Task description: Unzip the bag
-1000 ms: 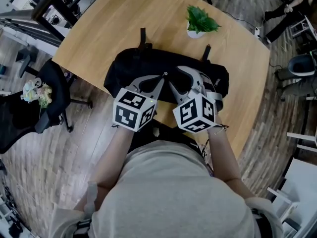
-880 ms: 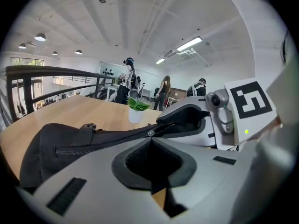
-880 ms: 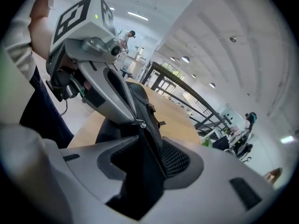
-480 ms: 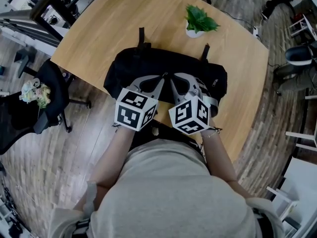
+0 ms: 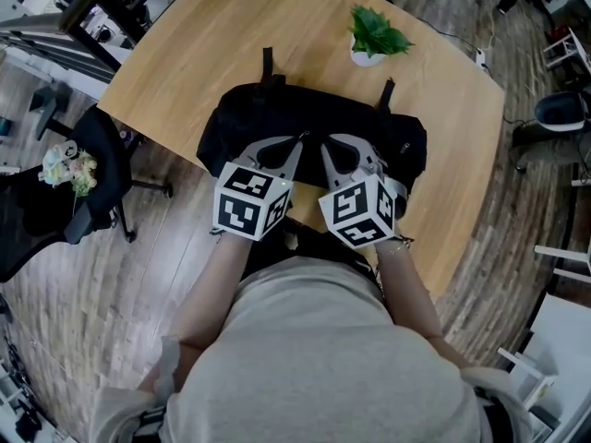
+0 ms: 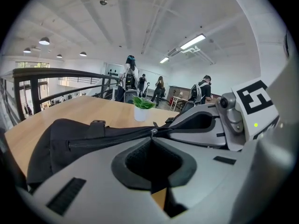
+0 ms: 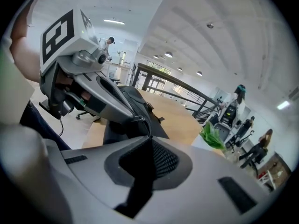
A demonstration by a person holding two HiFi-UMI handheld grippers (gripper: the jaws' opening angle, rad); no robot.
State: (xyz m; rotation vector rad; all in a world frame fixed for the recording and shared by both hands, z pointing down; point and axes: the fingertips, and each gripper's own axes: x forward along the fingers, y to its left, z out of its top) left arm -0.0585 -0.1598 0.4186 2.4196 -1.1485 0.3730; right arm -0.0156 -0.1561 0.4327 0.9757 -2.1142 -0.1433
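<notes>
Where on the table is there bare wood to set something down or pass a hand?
Widest bare wood: the table beyond the bag, left of the potted plant. A narrower strip runs right of the bag to the rim. The near edge is crowded: the bag fills it.

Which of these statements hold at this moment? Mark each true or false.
1. The black bag lies on the wooden table. True.
2. The left gripper and the right gripper meet at the middle of the bag's top. True.
3. The potted plant stands on the bag. False: the potted plant stands on the table beyond the bag, apart from it.
4. The left gripper's jaws gape wide. False: they are shut on the bag's zipper seam.
5. The right gripper is empty. False: its jaws have just been closing and are shut on the zipper pull.
</notes>
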